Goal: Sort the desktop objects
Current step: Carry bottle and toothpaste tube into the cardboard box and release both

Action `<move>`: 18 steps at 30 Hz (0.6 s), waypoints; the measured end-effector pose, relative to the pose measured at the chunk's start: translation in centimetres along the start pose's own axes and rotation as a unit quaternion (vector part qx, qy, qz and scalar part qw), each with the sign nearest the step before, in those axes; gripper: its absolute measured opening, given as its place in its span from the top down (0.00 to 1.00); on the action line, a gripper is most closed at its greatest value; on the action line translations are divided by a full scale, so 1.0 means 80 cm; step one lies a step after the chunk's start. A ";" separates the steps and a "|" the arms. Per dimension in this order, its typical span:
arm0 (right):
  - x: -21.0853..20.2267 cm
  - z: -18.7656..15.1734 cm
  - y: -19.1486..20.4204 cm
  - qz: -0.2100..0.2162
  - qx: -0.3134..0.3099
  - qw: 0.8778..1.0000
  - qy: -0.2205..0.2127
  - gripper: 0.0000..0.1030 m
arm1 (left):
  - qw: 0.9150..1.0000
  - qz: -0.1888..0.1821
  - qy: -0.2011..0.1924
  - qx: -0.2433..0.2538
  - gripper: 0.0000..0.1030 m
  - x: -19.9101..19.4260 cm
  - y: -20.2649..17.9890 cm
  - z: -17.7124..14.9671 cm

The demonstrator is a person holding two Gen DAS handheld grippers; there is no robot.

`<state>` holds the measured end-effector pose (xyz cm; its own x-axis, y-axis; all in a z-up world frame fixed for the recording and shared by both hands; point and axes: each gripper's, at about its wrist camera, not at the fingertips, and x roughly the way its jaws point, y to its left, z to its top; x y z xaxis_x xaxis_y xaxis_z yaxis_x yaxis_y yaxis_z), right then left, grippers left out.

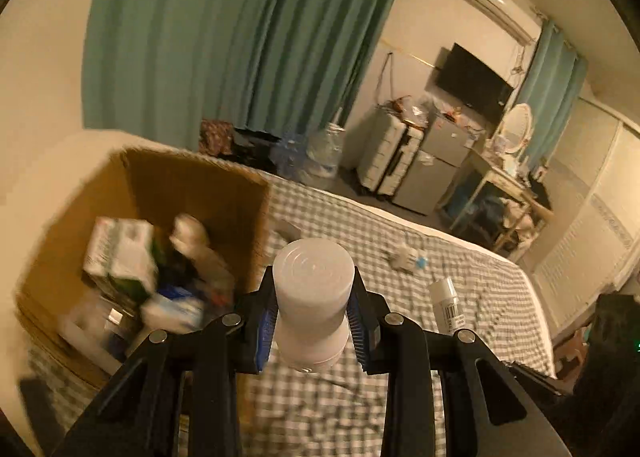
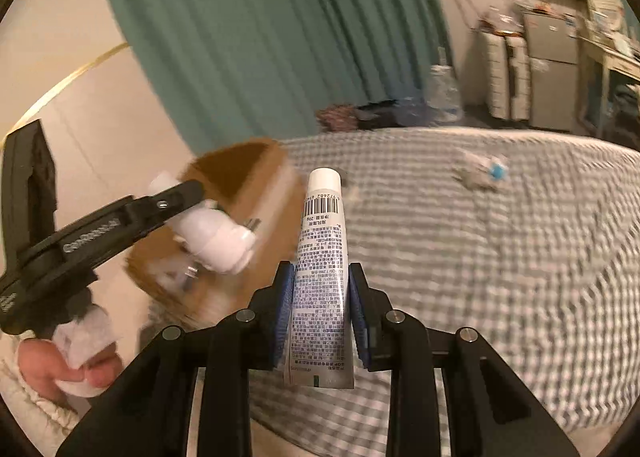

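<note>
My left gripper (image 1: pixel 312 317) is shut on a white bottle (image 1: pixel 313 297) and holds it upright above the checked bedsheet, just right of an open cardboard box (image 1: pixel 200 185). The box holds a green-and-white carton (image 1: pixel 120 257) and several blurred items. My right gripper (image 2: pixel 318 313) is shut on a white printed tube (image 2: pixel 320 281), cap pointing away. In the right wrist view the left gripper (image 2: pixel 172 201) with its white bottle (image 2: pixel 216 241) hovers over the box (image 2: pixel 248 165). The tube also shows in the left wrist view (image 1: pixel 446 305).
A small crumpled white-and-blue item (image 1: pixel 406 257) lies on the checked sheet (image 1: pixel 480 297); it also shows in the right wrist view (image 2: pixel 482 173). Beyond the bed are green curtains (image 1: pixel 240 37), water jugs, suitcases, a small fridge and a desk.
</note>
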<state>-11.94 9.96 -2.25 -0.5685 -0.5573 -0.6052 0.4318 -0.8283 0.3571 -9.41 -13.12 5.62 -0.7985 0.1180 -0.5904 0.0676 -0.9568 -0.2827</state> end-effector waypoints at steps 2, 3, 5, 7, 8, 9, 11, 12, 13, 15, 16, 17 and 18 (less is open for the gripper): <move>0.013 0.012 0.026 0.018 -0.014 1.000 -0.002 0.74 | 1.000 0.014 0.000 0.001 0.68 -0.003 0.021 0.013; 0.023 0.017 0.041 0.022 -0.023 0.999 0.001 0.74 | 1.000 0.026 -0.001 0.003 0.68 -0.004 0.031 0.019; 0.042 0.021 0.063 0.032 -0.033 0.999 0.009 0.74 | 0.999 0.052 0.001 0.013 0.68 -0.005 0.050 0.026; 0.063 0.025 0.083 0.046 -0.037 0.998 0.019 0.74 | 0.997 0.070 0.005 0.021 0.68 -0.003 0.072 0.030; 0.072 0.027 0.090 0.049 -0.043 0.998 0.023 0.74 | 0.997 0.078 0.009 0.023 0.68 -0.001 0.084 0.031; 0.083 0.029 0.098 0.049 -0.048 0.997 0.026 0.74 | 0.996 0.083 0.013 0.024 0.68 0.002 0.093 0.030; 0.104 0.031 0.111 0.056 -0.048 0.997 0.035 0.74 | 0.995 0.090 0.021 0.022 0.68 0.007 0.113 0.028; 0.115 0.032 0.116 0.059 -0.044 0.996 0.040 0.74 | 0.995 0.094 0.025 0.019 0.68 0.010 0.123 0.026; 0.126 0.035 0.119 0.062 -0.042 0.996 0.044 0.74 | 0.995 0.097 0.025 0.015 0.68 0.013 0.132 0.024; 0.146 0.041 0.124 0.062 -0.040 0.996 0.050 0.74 | 0.995 0.095 0.028 0.010 0.68 0.017 0.145 0.018; 0.156 0.047 0.125 0.062 -0.038 0.996 0.052 0.74 | 0.995 0.095 0.030 0.009 0.68 0.020 0.152 0.016; 0.165 0.051 0.126 0.065 -0.034 0.996 0.054 0.74 | 0.995 0.096 0.030 0.011 0.68 0.021 0.158 0.015; 0.170 0.054 0.131 0.067 -0.031 0.996 0.055 0.74 | 0.995 0.099 0.030 0.014 0.64 0.021 0.161 0.014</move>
<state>-18.20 -6.56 -3.64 -0.4249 -0.6495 -0.6305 0.5427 -0.7403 0.3968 -10.60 -25.51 1.84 -0.7343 -0.0596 -0.6762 0.2034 -0.9697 -0.1355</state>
